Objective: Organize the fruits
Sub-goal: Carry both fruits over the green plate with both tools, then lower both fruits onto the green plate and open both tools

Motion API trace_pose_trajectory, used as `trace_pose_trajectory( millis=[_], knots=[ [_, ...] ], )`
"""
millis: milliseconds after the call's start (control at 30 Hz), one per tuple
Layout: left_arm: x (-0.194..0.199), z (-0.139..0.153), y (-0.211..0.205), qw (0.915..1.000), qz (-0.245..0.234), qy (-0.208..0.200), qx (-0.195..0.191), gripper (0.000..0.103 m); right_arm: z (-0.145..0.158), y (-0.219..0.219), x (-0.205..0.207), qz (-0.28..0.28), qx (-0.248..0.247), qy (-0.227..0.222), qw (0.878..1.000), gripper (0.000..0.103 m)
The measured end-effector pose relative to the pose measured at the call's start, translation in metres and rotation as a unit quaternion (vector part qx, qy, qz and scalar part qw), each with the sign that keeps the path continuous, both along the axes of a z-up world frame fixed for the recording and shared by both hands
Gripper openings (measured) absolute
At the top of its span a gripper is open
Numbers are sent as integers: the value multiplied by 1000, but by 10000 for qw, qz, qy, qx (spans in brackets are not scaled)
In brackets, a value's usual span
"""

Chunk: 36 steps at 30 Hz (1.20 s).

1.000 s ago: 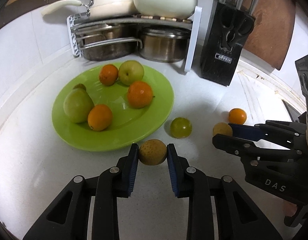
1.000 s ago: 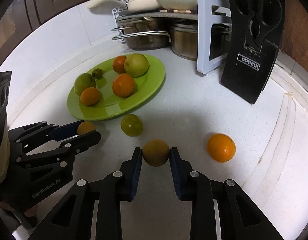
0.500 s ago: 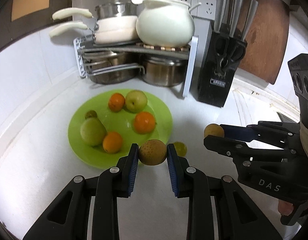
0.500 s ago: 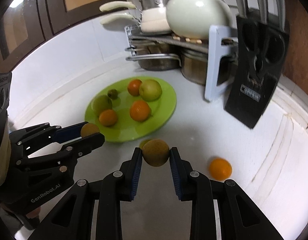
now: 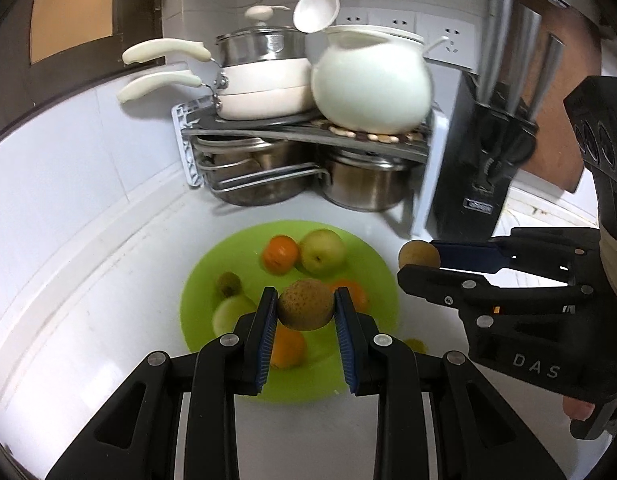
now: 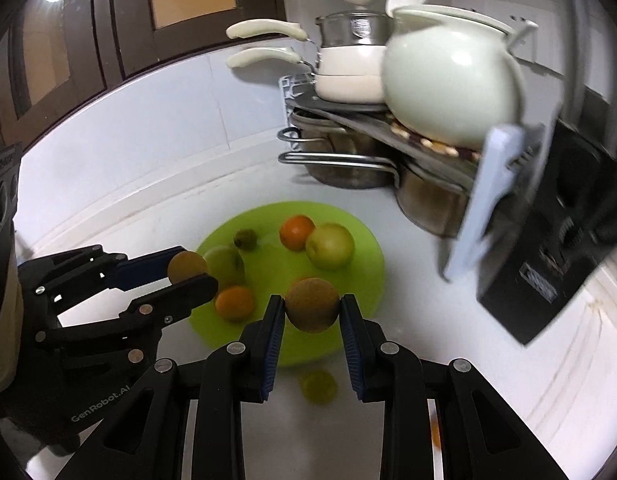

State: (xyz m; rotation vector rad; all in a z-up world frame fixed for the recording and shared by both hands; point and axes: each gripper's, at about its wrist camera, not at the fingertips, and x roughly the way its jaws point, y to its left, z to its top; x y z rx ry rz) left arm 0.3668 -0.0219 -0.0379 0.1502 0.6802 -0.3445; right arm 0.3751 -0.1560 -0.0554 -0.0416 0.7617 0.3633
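My left gripper point(image 5: 306, 306) is shut on a brown round fruit point(image 5: 305, 304) and holds it above the green plate point(image 5: 212, 280). My right gripper point(image 6: 312, 312) is shut on a second brown fruit point(image 6: 312, 310), held above the plate's near edge point(image 6: 364, 268). Each gripper shows in the other's view: the right one point(image 5: 422, 260) and the left one point(image 6: 188, 270). The plate holds oranges point(image 6: 296, 232), a green apple point(image 6: 330, 246), a pear point(image 6: 224, 262) and a small dark-green fruit point(image 6: 245, 239). A green fruit point(image 6: 318, 386) lies on the counter below the right gripper.
A pot rack point(image 5: 308, 136) with steel pots, white pans and a white kettle point(image 5: 368, 84) stands behind the plate. A black knife block point(image 5: 484, 168) stands to its right. An orange point(image 6: 435, 436) lies on the white counter, mostly hidden by my right finger.
Both grippers have lifted their brown fruits off the counter and carried them up and over toward the green plate. The loose green fruit and orange stayed on the counter.
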Motion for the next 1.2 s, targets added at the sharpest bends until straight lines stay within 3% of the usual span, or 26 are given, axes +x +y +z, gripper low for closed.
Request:
trace_pose_trajectory(
  millis=[567,1200],
  knots=[
    [62,-19,22,9991,237,296,188,29,-21,39,59,312,-225,296,9988,30],
    [78,-27,27,9985,310,397,213,29,-38,49,76,357,-282,394,9982,30]
  ],
)
